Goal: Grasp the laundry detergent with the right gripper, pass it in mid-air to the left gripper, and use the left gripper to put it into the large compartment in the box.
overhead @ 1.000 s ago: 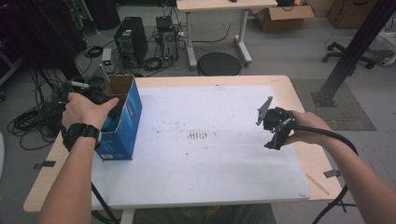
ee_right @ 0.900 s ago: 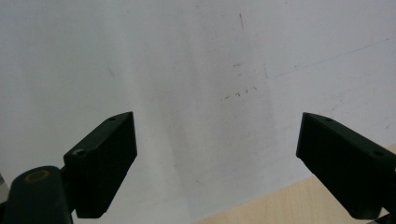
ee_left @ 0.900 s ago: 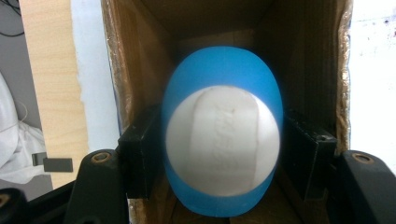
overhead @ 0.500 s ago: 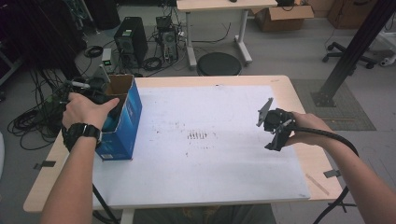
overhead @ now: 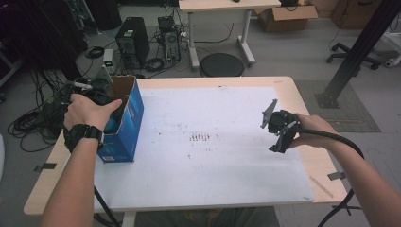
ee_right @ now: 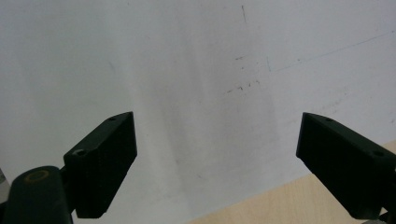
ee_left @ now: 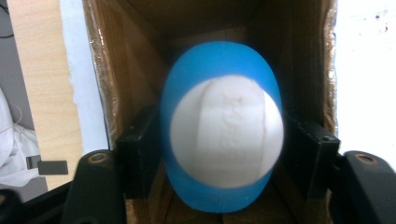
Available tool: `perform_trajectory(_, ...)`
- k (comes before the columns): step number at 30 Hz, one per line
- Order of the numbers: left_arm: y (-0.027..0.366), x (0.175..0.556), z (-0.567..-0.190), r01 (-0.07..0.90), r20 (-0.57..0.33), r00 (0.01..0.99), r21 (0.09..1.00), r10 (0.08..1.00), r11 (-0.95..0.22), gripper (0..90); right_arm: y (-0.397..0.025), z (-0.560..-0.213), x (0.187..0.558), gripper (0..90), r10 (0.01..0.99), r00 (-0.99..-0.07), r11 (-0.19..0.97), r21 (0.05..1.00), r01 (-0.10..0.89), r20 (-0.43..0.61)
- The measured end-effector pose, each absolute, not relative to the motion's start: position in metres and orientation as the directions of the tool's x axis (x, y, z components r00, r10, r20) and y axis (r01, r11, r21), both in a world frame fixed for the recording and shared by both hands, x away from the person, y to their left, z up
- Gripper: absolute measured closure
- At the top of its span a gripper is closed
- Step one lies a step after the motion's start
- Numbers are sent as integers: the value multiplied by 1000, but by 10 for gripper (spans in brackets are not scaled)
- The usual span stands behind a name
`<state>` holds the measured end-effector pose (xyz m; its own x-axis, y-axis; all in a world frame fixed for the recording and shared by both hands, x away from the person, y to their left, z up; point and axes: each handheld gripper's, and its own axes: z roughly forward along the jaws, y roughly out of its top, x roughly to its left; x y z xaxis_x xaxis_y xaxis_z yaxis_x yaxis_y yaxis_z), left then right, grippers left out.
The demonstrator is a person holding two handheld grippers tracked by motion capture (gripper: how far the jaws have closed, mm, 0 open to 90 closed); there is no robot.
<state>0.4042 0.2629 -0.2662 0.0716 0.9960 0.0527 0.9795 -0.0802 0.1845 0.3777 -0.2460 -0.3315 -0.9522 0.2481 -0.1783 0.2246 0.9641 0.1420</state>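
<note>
Blue cardboard, open at the top: a tall box stands at about nine o'clock on the white sheet that covers the wooden table. The left gripper sits at the box's mouth, under the person's left hand, which wears a black watch. In the left gripper view, its two black jaws press the sides of a blue ball with a round white patch, inside the brown inner walls of the box. The jaws stand about as far apart as the ball is wide, touching it on both sides.

Compared with a second ago and half a second ago, very little has shifted. The left hand stays at the box mouth in the same place, and the box has not moved. Whether the ball is going in or coming out cannot be told; the grip looks firm, so the step in hand is probably a pause mid-transfer.

The right gripper hovers at about three o'clock over the sheet, well apart from the box, much as before. In the right gripper view its jaws are spread wide with nothing between them, over the bare sheet.
</note>
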Motion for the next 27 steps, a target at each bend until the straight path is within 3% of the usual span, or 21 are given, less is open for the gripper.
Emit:
perform_trajectory(3, 263, 405, -263, 979, 59, 74, 184, 995, -84, 316, -246, -331, 378, 123, 246, -952, 965, 142, 222, -180)
perform_trajectory(17, 257, 393, -225, 967, 78, 120, 216, 990, -134, 307, -244, -324, 375, 124, 249, -950, 964, 145, 224, -187)
perform_trajectory(27, 209, 385, -200, 923, 79, 271, 261, 959, -282, 293, -240, -317, 373, 123, 253, -949, 961, 164, 223, -187)
